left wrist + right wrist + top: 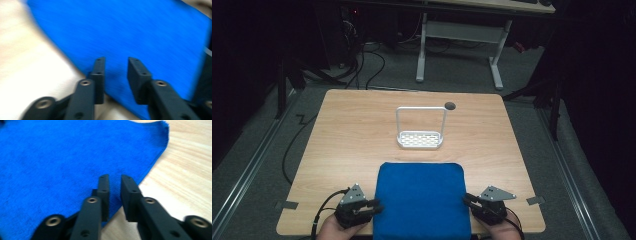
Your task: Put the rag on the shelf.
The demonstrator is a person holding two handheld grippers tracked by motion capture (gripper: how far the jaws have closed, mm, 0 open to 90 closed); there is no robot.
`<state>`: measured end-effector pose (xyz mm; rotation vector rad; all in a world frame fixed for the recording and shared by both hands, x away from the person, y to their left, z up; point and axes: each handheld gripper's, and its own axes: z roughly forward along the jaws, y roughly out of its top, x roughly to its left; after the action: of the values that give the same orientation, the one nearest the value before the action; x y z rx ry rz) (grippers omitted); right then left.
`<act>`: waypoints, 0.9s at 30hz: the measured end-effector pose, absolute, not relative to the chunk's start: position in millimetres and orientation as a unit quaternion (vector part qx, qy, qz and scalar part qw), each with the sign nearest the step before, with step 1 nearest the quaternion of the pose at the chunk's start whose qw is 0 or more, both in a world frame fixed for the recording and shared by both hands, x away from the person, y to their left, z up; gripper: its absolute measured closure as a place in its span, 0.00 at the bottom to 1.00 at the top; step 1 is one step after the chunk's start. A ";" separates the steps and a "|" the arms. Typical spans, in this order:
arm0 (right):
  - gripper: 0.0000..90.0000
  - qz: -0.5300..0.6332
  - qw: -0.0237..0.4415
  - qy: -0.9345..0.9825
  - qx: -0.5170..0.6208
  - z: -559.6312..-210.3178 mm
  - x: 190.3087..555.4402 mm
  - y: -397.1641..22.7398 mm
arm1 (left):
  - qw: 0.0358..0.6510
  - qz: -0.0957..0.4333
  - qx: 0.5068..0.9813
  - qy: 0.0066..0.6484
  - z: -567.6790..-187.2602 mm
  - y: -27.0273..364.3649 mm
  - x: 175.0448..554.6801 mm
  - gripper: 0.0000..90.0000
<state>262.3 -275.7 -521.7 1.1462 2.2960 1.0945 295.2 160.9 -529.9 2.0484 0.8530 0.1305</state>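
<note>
Blue cloth (421, 200) lies flat on the near part of the wooden table (347, 135), its near edge cut off by the bottom of the high view. Both hands are clipped there too, just the knuckles showing. Left gripper view is smeared with blur, so the cloth's weave and its edge are hard to make out there; the right gripper view is sharper and catches the cloth's rounded far corner against the wood.

Left gripper (374, 206) sits low at the cloth's left edge, pointing inward across it, jaws parted with a clear gap and blue showing between them, nothing pinched. Right gripper (468, 201) mirrors it at the right edge, pointing inward, jaws a narrower gap apart, hovering over the hem; whether the tips touch the fabric I can't tell.

Farther back, well apart from the cloth, a white rack (420, 131) with a tall hoop handle stands upright mid-table.
</note>
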 end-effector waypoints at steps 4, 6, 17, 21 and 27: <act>0.78 0.387 0.184 0.808 0.404 -521.6 263.3 -276.4 | 0.450 0.076 0.803 0.383 -529.9 166.7 310.9 0.65; 0.77 0.390 0.188 0.805 0.405 -522.1 265.3 -277.0 | 0.447 0.083 0.794 0.404 -530.3 167.5 322.0 0.61; 0.73 0.401 0.206 0.788 0.418 -521.0 266.9 -280.7 | 0.415 0.120 0.787 0.441 -531.2 140.7 376.2 0.53; 0.71 0.399 0.211 0.788 0.418 -521.7 267.0 -280.1 | 0.406 0.119 0.791 0.441 -533.0 130.2 389.0 0.59; 0.69 0.400 0.206 0.790 0.417 -522.8 269.3 -278.9 | 0.419 0.112 0.789 0.435 -535.3 127.2 390.3 0.67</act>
<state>269.3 -278.9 -522.8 1.1606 2.2010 1.1134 390.3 127.2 -535.3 1.9777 1.0916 0.2815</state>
